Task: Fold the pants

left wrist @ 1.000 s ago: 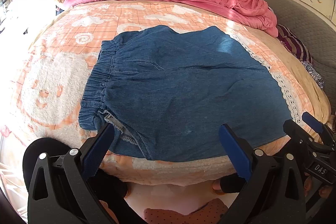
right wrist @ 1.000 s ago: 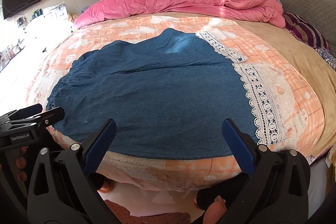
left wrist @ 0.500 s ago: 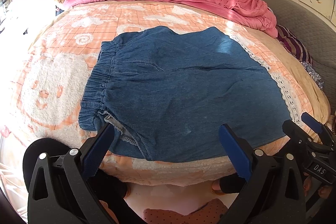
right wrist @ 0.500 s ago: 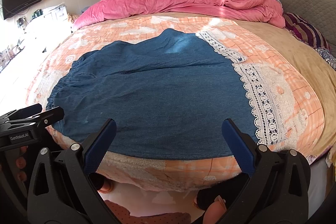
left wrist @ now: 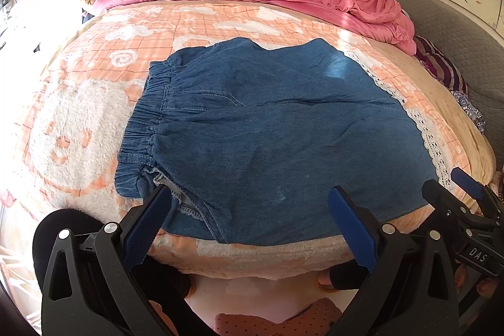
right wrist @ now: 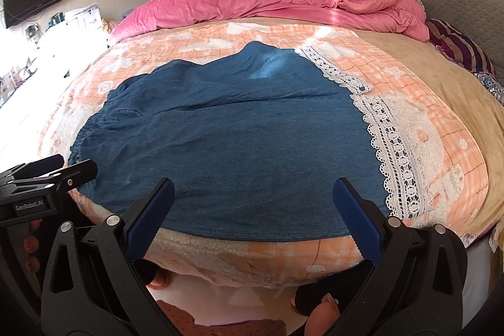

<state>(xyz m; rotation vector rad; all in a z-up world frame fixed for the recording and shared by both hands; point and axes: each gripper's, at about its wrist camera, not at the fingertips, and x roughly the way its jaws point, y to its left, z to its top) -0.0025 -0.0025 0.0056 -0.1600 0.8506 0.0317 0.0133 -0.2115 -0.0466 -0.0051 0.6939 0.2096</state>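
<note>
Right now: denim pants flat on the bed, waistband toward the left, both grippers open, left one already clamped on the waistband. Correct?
Not quite. The left gripper isn't clamped on anything: the left wrist view shows its fingers spread wide, short of the waistband. The rest holds: pants flat on the bed, waistband toward the left, right gripper open too.

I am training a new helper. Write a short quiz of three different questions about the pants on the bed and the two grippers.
1. True or false: the left gripper is shut on the denim pants.
2. Which trim runs along the hems of the pants: A) white lace, B) red ribbon, C) fringe?
3. Fill in: the elastic waistband lies on the ___ side in the left wrist view.

Key:
1. False. Both it and the right gripper have their jaws open, apart from the cloth.
2. A, white lace.
3. Left.
</note>
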